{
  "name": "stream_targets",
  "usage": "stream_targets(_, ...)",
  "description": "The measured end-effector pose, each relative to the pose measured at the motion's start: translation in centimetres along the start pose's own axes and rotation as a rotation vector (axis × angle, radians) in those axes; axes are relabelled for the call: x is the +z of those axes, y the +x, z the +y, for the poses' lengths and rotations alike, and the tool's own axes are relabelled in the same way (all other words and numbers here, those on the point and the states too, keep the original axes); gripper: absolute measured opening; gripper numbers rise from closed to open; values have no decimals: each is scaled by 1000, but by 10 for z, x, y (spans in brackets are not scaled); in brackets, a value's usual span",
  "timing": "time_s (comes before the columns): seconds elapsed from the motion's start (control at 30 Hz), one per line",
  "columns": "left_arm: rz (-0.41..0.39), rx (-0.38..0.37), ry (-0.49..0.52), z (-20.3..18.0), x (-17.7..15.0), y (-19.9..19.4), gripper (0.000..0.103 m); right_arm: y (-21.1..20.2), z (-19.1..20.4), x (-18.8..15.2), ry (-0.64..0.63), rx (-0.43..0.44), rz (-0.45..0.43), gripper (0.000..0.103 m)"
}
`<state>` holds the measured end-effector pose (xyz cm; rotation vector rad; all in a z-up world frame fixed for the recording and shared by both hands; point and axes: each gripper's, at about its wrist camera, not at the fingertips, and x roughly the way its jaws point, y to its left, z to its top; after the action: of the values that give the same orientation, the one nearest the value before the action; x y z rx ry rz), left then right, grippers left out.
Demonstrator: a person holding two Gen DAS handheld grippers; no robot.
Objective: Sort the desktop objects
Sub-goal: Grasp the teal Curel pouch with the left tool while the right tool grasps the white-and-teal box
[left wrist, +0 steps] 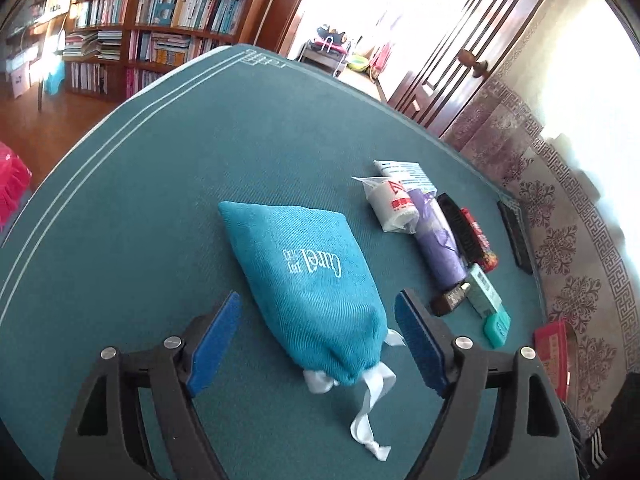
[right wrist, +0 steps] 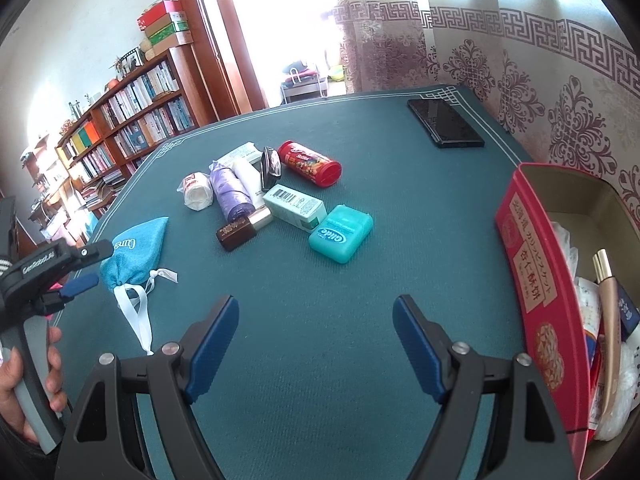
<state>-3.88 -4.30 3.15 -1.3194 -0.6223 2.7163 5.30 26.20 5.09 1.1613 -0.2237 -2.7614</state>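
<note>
A teal drawstring pouch point(left wrist: 312, 280) lies on the green table mat point(left wrist: 160, 200), its white ribbon trailing toward me. My left gripper point(left wrist: 318, 296) is open and straddles the pouch's tied end; neither blue pad touches the cloth. The right wrist view shows the same pouch point(right wrist: 134, 250) at the left, with the left gripper point(right wrist: 80, 276) beside it, held by a hand point(right wrist: 24, 380). My right gripper point(right wrist: 315, 300) stands open over bare mat with nothing between its fingers. A red tin box point(right wrist: 532, 280) at the right holds a gold tube point(right wrist: 608, 320) and wrapped items.
A cluster lies mid-table: teal floss case point(right wrist: 340, 238), mint carton point(right wrist: 296, 206), brown bottle point(right wrist: 242, 230), purple roll point(right wrist: 232, 192), white bandage roll point(right wrist: 198, 192), red canister point(right wrist: 310, 163), black case point(right wrist: 270, 168). A black phone point(right wrist: 446, 122) sits at the far right corner. Bookshelves stand beyond the table.
</note>
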Motion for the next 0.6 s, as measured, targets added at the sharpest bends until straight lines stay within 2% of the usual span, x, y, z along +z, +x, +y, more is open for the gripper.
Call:
stream_targets(0.13, 53, 5, -18, -1, 5, 23, 82, 1, 1, 4, -9, -8, -4, 82)
stream_targets(0.4, 68, 61, 26, -8, 10, 41, 82, 18, 9, 23, -79, -38, -14, 82)
stream_targets(0.6, 76, 119, 123, -17, 9, 47, 83, 47, 11, 43, -119, -51, -8, 82)
